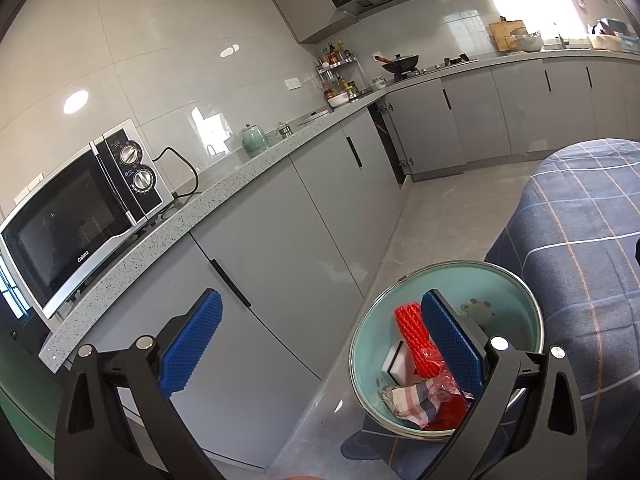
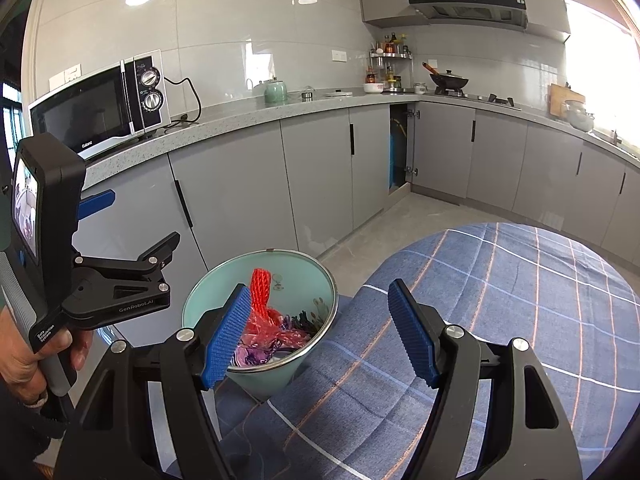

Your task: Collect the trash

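both tongs stood spread and empty: the left tongs [image 1: 320, 344] hung beside the bin [image 2: 256, 376], the right tongs [image 2: 320, 332] over the plaid cloth [image 2: 500, 320]. the trash was already in the bin: a red foam net [image 2: 260, 288], crumpled wrappers [image 2: 276, 336] and a white block [image 1: 394, 364]. the bin stood on the floor [image 2: 420, 212], touching the cloth-covered edge. the collecting looked nearly done; any further piece should be dropped from straight above the metal rim, not past it. the cupboards [image 2: 320, 168] under the desk [image 2: 240, 118] closed in the far side, leaving open room only along the floor.
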A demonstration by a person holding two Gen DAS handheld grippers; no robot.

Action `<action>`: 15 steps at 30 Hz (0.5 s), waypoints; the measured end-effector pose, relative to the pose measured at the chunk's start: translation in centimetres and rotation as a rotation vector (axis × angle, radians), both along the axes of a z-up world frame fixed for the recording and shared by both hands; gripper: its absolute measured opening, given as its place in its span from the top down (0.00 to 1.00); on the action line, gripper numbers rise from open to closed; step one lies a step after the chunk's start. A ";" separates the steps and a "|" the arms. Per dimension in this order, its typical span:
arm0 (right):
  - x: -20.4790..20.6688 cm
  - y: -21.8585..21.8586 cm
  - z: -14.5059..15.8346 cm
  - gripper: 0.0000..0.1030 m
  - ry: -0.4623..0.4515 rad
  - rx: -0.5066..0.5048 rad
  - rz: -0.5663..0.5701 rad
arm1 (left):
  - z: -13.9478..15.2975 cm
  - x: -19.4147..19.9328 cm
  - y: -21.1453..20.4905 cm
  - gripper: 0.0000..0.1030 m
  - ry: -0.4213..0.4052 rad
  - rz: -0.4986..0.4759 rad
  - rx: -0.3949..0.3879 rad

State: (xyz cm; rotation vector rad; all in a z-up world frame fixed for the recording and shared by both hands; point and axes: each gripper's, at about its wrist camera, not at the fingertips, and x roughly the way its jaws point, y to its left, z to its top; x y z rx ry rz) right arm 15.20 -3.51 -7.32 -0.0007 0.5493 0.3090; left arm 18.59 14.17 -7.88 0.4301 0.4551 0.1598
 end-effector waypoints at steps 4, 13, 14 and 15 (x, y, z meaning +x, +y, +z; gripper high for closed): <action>0.0 0.1 0.0 0.31 0.002 0.000 0.000 | -0.1 0.1 0.3 0.05 -0.002 0.011 0.001; 0.2 -0.8 0.0 0.30 -0.001 0.004 -0.025 | 0.0 0.4 0.7 0.05 0.019 0.002 -0.015; 0.2 -1.0 0.0 0.30 -0.001 0.005 -0.029 | 0.0 0.4 0.7 0.05 0.016 0.005 -0.013; 0.2 -1.2 0.0 0.30 0.000 0.006 -0.032 | 0.0 0.4 0.7 0.05 0.015 0.003 -0.013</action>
